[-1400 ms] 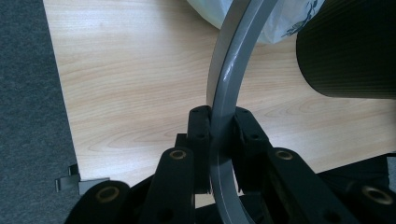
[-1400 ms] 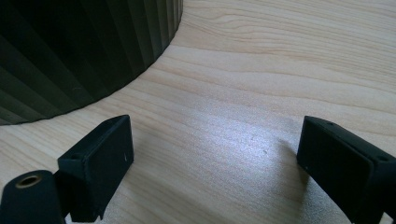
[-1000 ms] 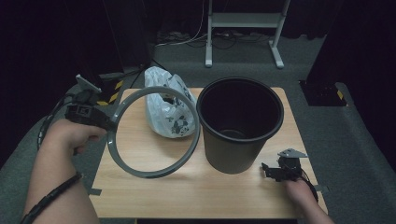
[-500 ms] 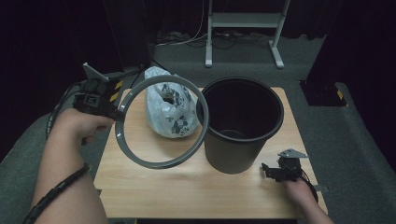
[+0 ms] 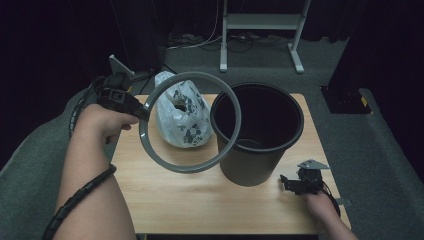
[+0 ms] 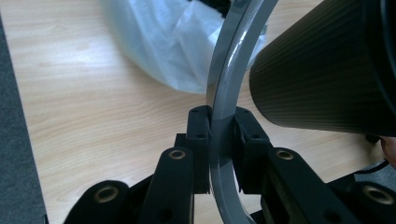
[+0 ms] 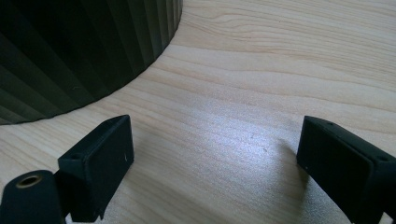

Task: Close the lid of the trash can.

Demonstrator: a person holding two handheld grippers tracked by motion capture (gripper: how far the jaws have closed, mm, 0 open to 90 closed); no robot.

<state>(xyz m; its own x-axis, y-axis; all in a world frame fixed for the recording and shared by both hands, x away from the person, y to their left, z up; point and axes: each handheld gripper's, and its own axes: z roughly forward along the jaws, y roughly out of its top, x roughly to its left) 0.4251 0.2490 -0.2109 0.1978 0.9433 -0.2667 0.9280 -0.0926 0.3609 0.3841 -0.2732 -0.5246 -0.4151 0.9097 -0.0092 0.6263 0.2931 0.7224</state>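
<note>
Left hand-held gripper (image 5: 142,114): pinching grey ring (image 5: 190,122), raised beside black bin (image 5: 257,132) | Right hand-held gripper (image 7: 215,163): jaws spread, empty, on counter (image 5: 200,200) | Plastic bag (image 5: 181,116): behind ring.

A light wooden surface (image 5: 200,200) stands on grey carpet floor (image 5: 385,140). Beyond its far edge, a pale metal stand (image 5: 260,22) rests on two feet, with dark cables (image 5: 200,42) lying near it. Black curtains (image 5: 45,45) close off the left and far sides; the room is dim.

Dark lab: black curtains (image 5: 60,40), equip. stand (image 5: 260,22)
</note>
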